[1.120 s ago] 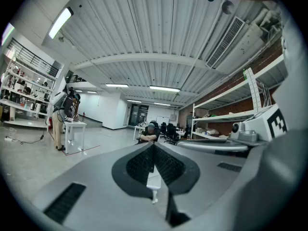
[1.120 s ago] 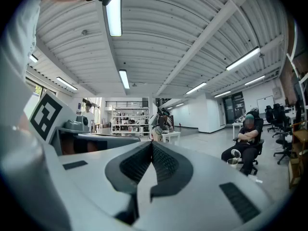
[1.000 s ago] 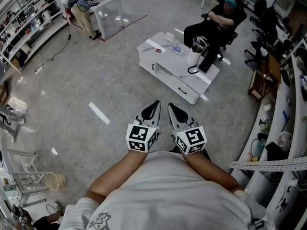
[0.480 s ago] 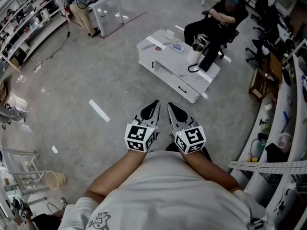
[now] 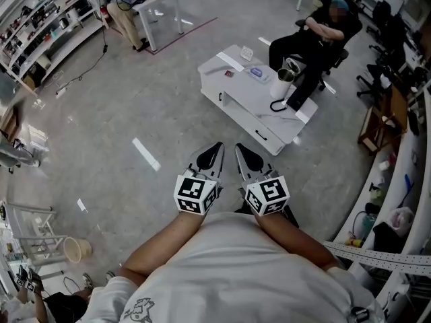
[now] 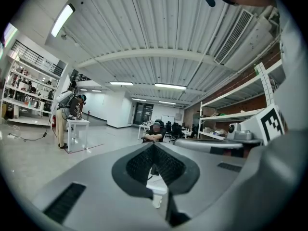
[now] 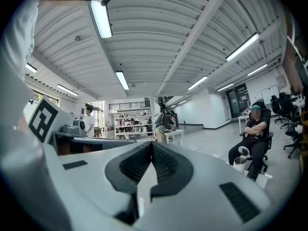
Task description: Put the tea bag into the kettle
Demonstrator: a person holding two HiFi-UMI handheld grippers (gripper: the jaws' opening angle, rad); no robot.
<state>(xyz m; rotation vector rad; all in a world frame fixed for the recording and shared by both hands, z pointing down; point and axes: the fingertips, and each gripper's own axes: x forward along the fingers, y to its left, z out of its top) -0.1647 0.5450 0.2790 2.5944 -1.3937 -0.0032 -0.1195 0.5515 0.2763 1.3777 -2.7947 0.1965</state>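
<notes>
I'd say it's the approach: left tongs (image 5: 219,145) and right tongs (image 5: 239,147) are closed and empty, well apart from the kettle (image 5: 283,83) on the table (image 5: 250,110), so walking closer comes next.

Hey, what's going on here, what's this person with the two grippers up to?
A person holds the left gripper and the right gripper side by side close to the body, both shut and empty. They point toward a low white table across the floor, where the kettle stands. A seated person is behind it. Nothing is picked up yet; the tea bag can't be made out.
</notes>
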